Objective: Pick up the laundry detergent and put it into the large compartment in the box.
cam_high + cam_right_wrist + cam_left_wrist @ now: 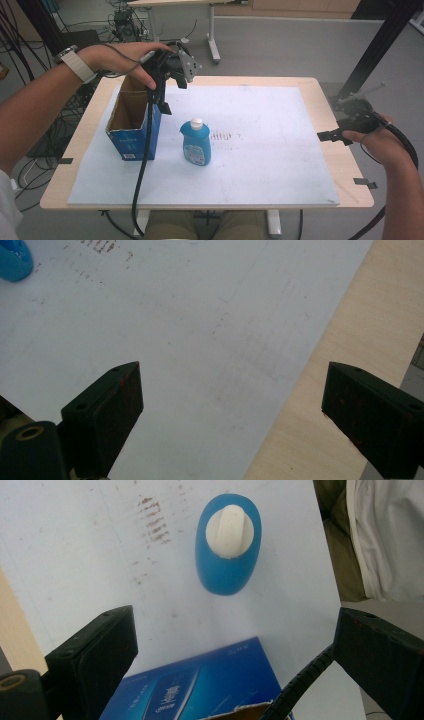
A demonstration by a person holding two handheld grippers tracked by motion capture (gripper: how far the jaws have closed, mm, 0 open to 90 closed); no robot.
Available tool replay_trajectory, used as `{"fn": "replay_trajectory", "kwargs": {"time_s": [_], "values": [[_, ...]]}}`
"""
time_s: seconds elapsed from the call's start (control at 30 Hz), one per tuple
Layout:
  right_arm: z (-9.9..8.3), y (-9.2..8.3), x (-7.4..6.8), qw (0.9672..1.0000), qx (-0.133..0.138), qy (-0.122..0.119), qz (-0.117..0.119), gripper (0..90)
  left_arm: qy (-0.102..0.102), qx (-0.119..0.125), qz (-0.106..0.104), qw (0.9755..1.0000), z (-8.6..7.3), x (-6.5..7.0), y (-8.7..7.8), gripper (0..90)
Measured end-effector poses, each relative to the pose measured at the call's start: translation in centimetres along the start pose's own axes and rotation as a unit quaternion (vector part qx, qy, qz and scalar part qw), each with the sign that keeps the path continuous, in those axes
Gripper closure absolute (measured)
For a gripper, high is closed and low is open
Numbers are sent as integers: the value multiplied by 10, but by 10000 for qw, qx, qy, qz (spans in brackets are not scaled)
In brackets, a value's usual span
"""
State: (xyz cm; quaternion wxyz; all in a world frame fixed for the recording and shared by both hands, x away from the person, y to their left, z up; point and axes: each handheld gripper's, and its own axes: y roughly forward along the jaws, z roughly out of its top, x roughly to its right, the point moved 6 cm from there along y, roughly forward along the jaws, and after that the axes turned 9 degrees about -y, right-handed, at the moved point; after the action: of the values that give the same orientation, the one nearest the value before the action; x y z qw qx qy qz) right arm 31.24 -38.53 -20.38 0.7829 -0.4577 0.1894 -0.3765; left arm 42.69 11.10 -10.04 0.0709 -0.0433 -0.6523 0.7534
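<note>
A blue bottle (196, 142) with a white cap stands upright near the middle of the white mat (270, 165). Left of it sits an open blue cardboard box (131, 125). My left gripper (163, 100) hangs above the box's right wall, pointing down, jaws open and empty. Its own view looks down on the bottle (227, 555) and the box's blue side (200, 685), with the left gripper (235, 630) wide apart and its cable crossing the lower right. My right gripper (327, 135) rests at the mat's right edge, and the right gripper (232, 385) is open over bare mat. The bottle (12, 260) peeks in at top left.
The mat covers most of a light wooden table (325, 95). Brown smudges (225, 136) mark the mat right of the bottle. A black frame post (380, 45) rises at the right. Cables and another table's legs (212, 35) lie on the floor behind.
</note>
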Motion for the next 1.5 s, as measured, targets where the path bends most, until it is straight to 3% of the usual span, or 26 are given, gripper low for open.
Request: {"fn": "replay_trajectory", "kwargs": {"time_s": [0.33, 0.97, 1.5], "values": [[-3, -1, 1, 10000, -6, 22, -6, 95, 164, -69, -95, 9998, 12, -1, 14, 57], [-7, 0, 2, 10000, 12, 59, 18, 95, 399, -115, -121, 9991, 30, 0, 23, 62], [-10, 0, 1, 10000, 30, 82, 31, 95, 426, -113, -84, 9990, 33, 2, 26, 62]]}}
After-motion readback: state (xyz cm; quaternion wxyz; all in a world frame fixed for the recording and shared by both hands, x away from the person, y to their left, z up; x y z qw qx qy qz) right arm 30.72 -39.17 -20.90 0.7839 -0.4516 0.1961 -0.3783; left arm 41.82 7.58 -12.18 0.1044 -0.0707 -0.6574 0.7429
